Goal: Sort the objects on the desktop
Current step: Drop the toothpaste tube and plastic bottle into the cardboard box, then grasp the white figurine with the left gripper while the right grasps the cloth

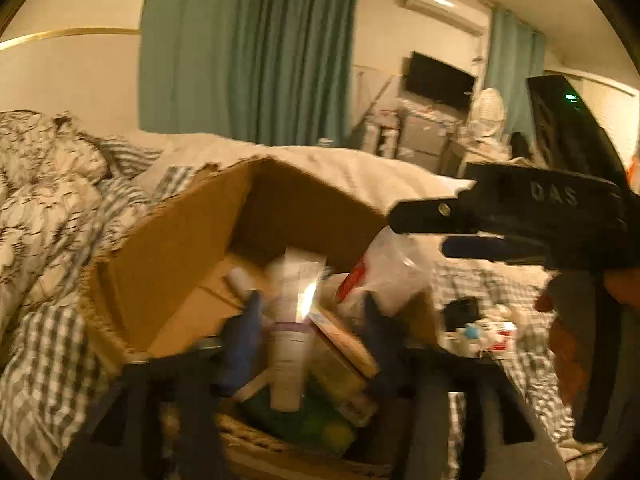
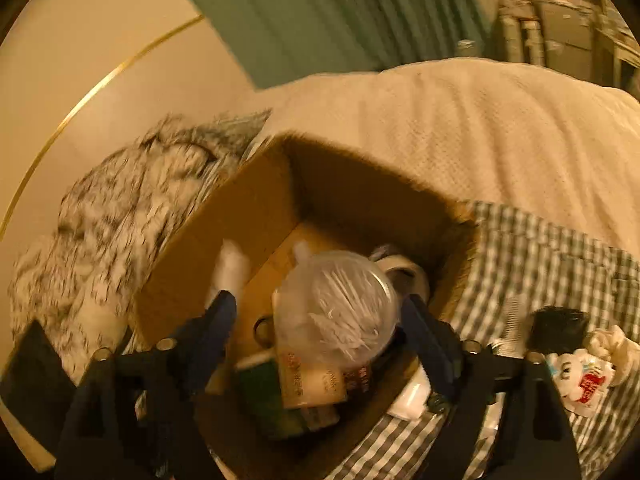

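An open cardboard box (image 1: 180,248) (image 2: 240,232) stands on a bed, with several tubes, packets and a tape roll (image 2: 404,272) inside. My left gripper (image 1: 310,316) hangs open over the box. A white tube with a purple band (image 1: 286,360) lies between its fingers, and the pads are off it. My right gripper (image 2: 318,308) is open above a clear tub of cotton swabs (image 2: 340,304), which sits on the pile with a gap to the left finger. In the left wrist view the right gripper (image 1: 424,232) reaches in from the right over the box's edge.
The box rests on a green checked sheet (image 2: 540,248). Small loose items (image 2: 580,372) and a black object (image 2: 556,328) lie on it to the right. A cream blanket (image 2: 440,120) is behind the box and a patterned duvet (image 2: 112,220) to the left.
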